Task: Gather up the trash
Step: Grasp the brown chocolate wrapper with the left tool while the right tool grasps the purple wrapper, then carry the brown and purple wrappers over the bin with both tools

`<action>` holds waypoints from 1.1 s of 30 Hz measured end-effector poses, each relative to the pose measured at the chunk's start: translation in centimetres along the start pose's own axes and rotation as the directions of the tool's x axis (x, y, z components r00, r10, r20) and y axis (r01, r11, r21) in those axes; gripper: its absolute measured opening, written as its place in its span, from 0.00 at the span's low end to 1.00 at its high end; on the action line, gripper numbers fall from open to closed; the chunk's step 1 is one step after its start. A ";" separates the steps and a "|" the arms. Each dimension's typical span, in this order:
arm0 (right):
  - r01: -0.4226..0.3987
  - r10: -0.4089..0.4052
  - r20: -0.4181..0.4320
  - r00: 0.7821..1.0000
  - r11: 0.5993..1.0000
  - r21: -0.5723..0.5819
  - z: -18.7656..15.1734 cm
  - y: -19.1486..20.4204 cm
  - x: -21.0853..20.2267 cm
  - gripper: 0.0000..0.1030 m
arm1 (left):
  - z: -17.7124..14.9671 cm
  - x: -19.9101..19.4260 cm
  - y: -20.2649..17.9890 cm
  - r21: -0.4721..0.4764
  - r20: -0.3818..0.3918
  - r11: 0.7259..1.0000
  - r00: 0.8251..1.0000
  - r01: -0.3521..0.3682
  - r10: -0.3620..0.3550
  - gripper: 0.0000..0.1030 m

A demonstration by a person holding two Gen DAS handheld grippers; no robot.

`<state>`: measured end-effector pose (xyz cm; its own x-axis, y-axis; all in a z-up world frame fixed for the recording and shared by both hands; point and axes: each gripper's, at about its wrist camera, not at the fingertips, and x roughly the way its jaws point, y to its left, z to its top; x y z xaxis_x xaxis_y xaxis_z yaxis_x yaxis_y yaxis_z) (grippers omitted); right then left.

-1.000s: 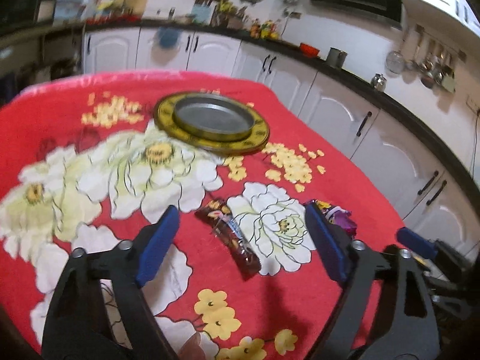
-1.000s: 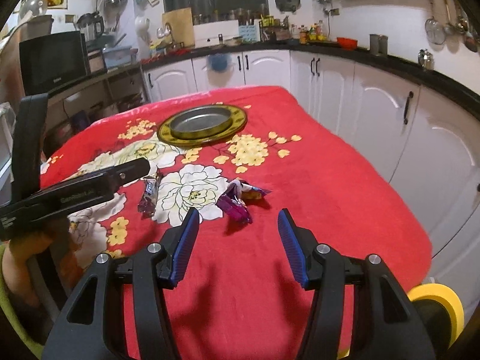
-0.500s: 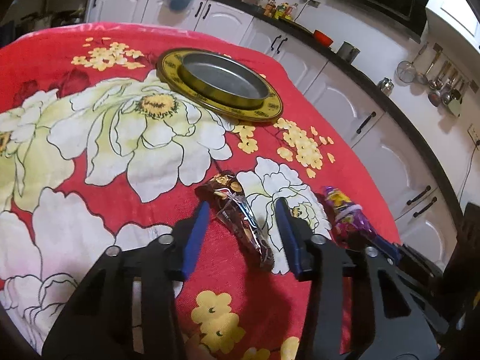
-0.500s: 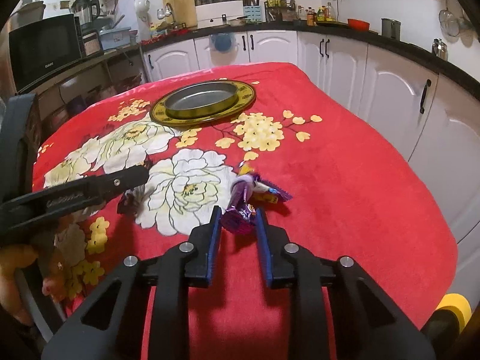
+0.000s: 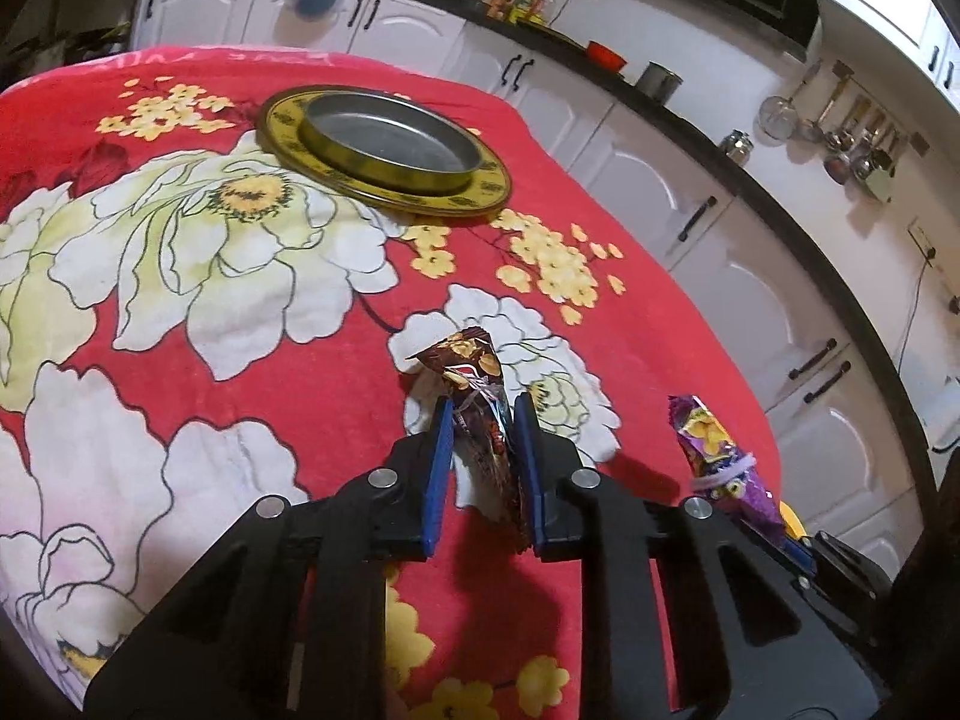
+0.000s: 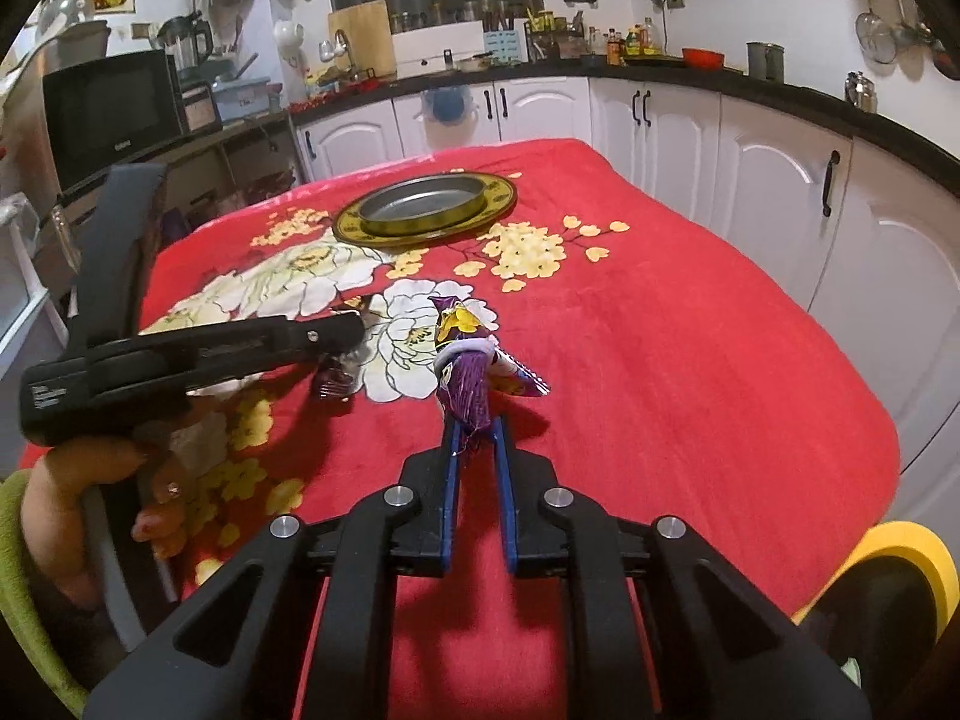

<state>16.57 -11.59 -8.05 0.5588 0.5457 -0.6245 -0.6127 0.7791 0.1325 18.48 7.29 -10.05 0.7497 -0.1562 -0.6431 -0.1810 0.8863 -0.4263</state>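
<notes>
Writing: none readable on the brown wrapper (image 5: pixel 480 396) or the purple wrapper (image 6: pixel 465 375); print too small and crumpled. Faint pale lettering on the microwave (image 6: pixel 111 105) door and on the side of the left gripper's body, neither legible.

Left gripper (image 5: pixel 478 417): jaws just closed in, blue pads now pinching the brown wrapper at mid-length, its upper end fanned out above the pads, lower end trailing between them toward the camera. Right gripper (image 6: pixel 475 429): jaws just closed in as well, pads pressed together on the bottom end of the purple wrapper, which stands up from the tips with a pale band around its middle.

Edges and room: both wrappers over the near half of the red flowered blanket (image 5: pixel 336 354). Open blanket between them and the round tray (image 5: pixel 384 153) at the far end; tray's metal centre bare. Blanket's right edge drops off near white cabinets (image 6: pixel 774 186).

View differences: left view shows purple wrapper (image 5: pixel 720 462) at lower right, right gripper mostly hidden. Right view shows left gripper (image 6: pixel 354 330) from the side, a hand (image 6: pixel 96 492) on its handle with a green sleeve, and a yellow round thing (image 6: pixel 894 570) at lower right.
</notes>
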 end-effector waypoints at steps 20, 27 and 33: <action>0.093 -0.111 0.118 0.987 0.985 0.147 -0.7 -4.6 -7.7 0.11 | -1.6 -2.4 -5.6 0.152 0.022 0.984 0.995 0.089 -0.093 0.13; 0.129 -0.159 0.160 0.974 0.975 0.180 -1.1 -6.4 -10.6 0.11 | -2.2 -3.3 -8.1 0.204 0.024 0.971 0.991 0.122 -0.129 0.13; 0.168 -0.209 0.191 0.959 0.963 0.211 -2.0 -7.9 -13.3 0.11 | -2.6 -4.2 -10.5 0.245 0.024 0.957 0.986 0.156 -0.167 0.13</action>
<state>12.84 -25.65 -2.33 0.7708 0.4194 -0.4795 -0.3783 0.9070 0.1852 15.57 -2.51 -4.53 0.7847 -0.2913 -0.5472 0.1000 0.9306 -0.3520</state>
